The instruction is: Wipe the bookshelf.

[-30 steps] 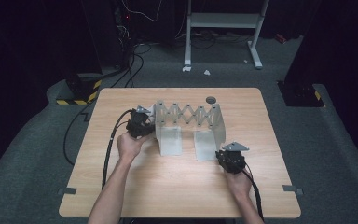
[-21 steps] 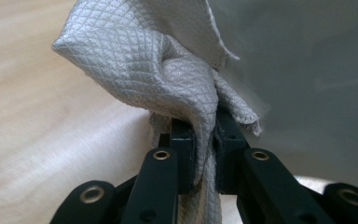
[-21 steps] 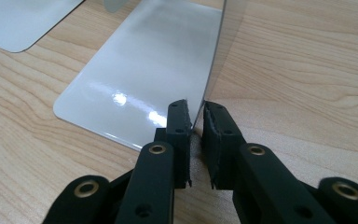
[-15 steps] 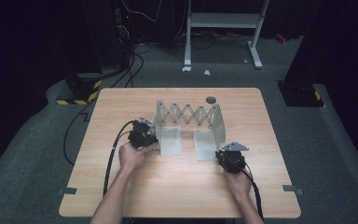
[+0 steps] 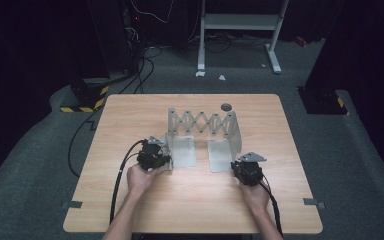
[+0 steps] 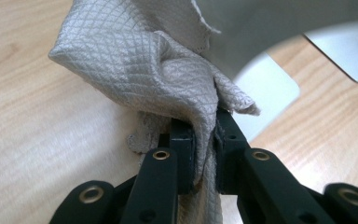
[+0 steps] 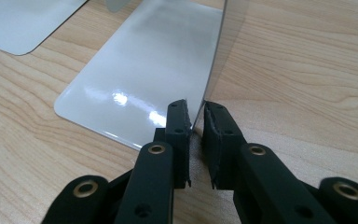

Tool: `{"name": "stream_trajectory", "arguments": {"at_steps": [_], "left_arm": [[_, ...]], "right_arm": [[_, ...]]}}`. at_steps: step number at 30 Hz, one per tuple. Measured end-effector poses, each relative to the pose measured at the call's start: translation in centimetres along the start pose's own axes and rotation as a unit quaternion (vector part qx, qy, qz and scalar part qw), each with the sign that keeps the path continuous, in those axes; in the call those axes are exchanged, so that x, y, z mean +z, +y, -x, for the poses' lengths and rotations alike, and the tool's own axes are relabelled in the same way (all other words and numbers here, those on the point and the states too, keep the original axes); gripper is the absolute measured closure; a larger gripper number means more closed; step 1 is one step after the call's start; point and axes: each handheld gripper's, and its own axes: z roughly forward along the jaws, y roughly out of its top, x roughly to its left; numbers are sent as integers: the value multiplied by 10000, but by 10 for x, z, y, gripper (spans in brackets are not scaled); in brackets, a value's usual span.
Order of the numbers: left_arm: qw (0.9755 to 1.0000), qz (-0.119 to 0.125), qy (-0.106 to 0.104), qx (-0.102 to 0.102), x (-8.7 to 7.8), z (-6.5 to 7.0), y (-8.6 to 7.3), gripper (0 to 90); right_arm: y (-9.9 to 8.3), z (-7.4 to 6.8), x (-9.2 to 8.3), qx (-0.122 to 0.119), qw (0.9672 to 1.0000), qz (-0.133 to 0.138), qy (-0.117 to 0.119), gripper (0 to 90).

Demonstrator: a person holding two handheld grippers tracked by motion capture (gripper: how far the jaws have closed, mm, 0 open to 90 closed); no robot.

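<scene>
Grey cloth [image 6: 135, 60] sits pinched in the left hand-held gripper [image 6: 205, 135]; the right hand-held gripper [image 7: 195, 122] clamps the metal rack's [image 5: 202, 122] upright panel [image 7: 223, 60].

Quilted grey cloth [image 6: 135, 60]; glossy smooth metal rack [image 7: 149, 65]; matt wood table [image 5: 130, 115]

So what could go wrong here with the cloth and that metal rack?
1. The left tool pinches only a bunched fold of the cloth, so it may slip out during wiping.
2. The right tool grips just the thin edge of the rack's upright panel; a hard push from the cloth side might pull it free or slide the rack across the table.
3. The scissor section could fold up under sideways pressure.
</scene>
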Motion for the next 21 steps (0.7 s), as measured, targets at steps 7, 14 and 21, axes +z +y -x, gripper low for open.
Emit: {"name": "stream_trajectory", "arguments": {"at_steps": [7,14,21], "left_arm": [[9999,-2,91,106,-6,7,-10,802],[9989,167,440,66,-17,1,-14,799],[9959,449,757,-193,-33,-12,-16,797]], "right_arm": [[0,0,0,11,10000,-2,39,805],[0,0,0,7,10000,-1,39,803],[0,1,0,8,10000,1,48,803]]}}
